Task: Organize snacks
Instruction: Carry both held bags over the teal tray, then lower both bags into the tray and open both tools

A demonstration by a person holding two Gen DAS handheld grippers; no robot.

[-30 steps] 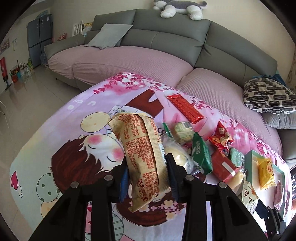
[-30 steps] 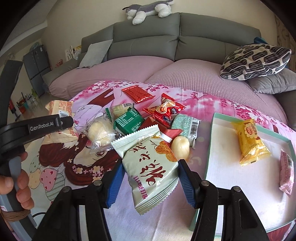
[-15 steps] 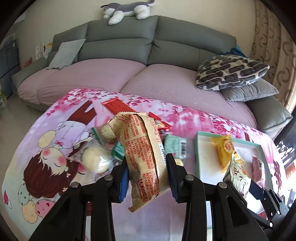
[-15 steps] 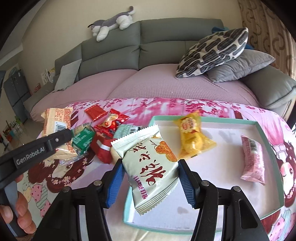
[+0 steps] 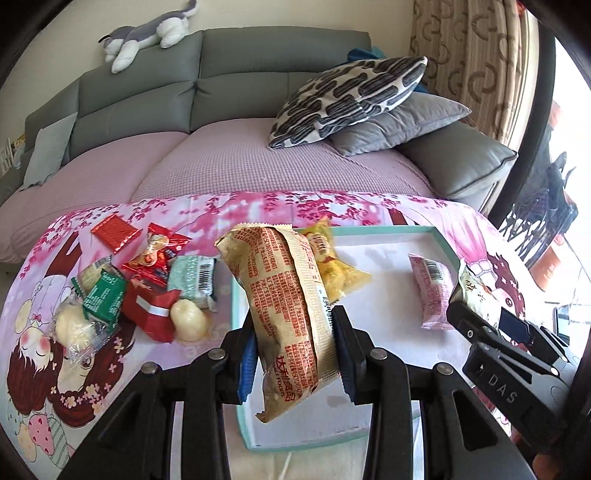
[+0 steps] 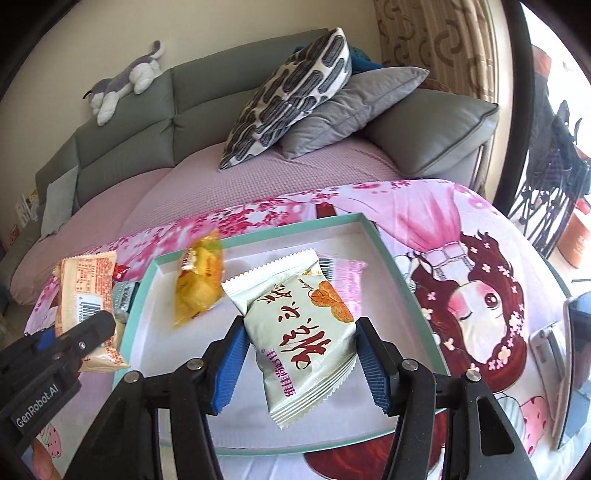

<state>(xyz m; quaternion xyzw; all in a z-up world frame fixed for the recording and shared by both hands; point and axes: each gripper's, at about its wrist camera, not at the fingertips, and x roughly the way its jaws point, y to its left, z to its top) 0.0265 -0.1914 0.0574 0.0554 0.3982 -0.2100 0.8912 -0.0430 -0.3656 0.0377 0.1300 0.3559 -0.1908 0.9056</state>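
Observation:
My left gripper [image 5: 293,352] is shut on a tan snack bag with red print [image 5: 284,310], held above the near left corner of a teal-rimmed white tray [image 5: 236,325]. My right gripper [image 6: 299,363] is shut on a pale green snack bag with red characters [image 6: 303,332], held over the tray [image 6: 369,229]. In the tray lie a yellow snack packet [image 5: 338,271], which also shows in the right wrist view [image 6: 197,286], and a pink packet [image 5: 432,291]. Several loose snacks [image 5: 147,288] lie on the pink cartoon cloth left of the tray.
A grey and pink sofa [image 5: 240,162] with patterned [image 5: 351,96] and grey cushions runs behind the table. A plush toy [image 5: 147,33] lies on the sofa back. A phone [image 6: 557,350] lies on the cloth right of the tray. The table edge is near on the right.
Both grippers have moved right with their bags, from over the snack pile to over the tray. The pile now lies to the left.

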